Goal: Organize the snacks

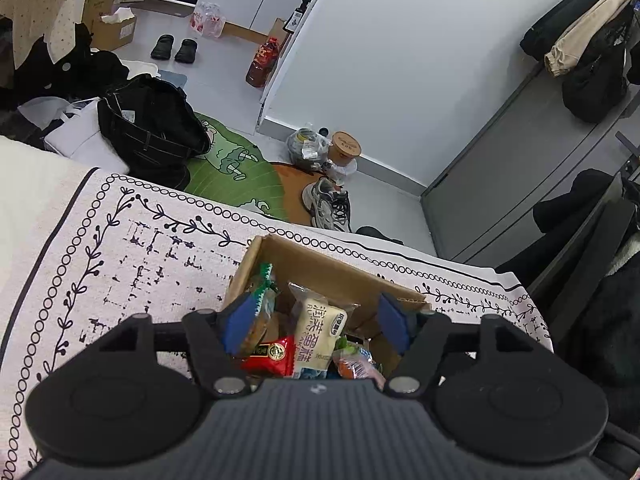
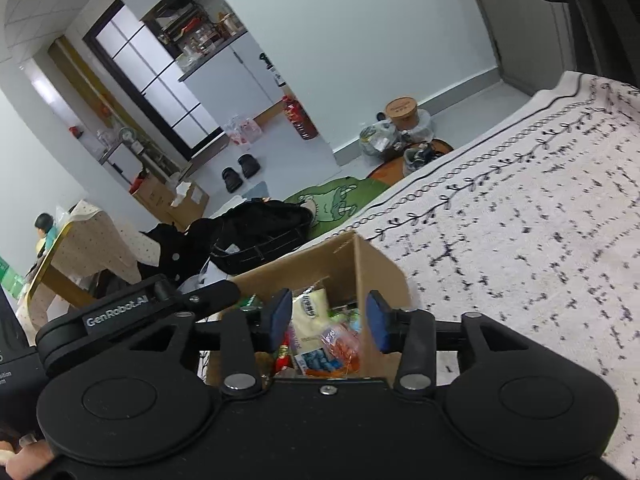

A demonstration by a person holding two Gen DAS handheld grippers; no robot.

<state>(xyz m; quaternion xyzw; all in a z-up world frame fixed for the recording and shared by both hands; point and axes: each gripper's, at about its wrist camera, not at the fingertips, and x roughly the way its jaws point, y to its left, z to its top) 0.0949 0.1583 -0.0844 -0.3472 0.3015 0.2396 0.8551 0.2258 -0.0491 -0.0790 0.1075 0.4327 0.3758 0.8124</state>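
Just above the cardboard box of snacks, both the left claw and right claw hang released, gripping nothing. Box sits on the patterned cloth near its far edge; bare cloth lies alongside.

Even, soft indoor light; strong fisheye bending at edges, right view slightly blurred.

Lived-in home; shoes on floor; coats hung; frog rug; kitchen shelves beyond.
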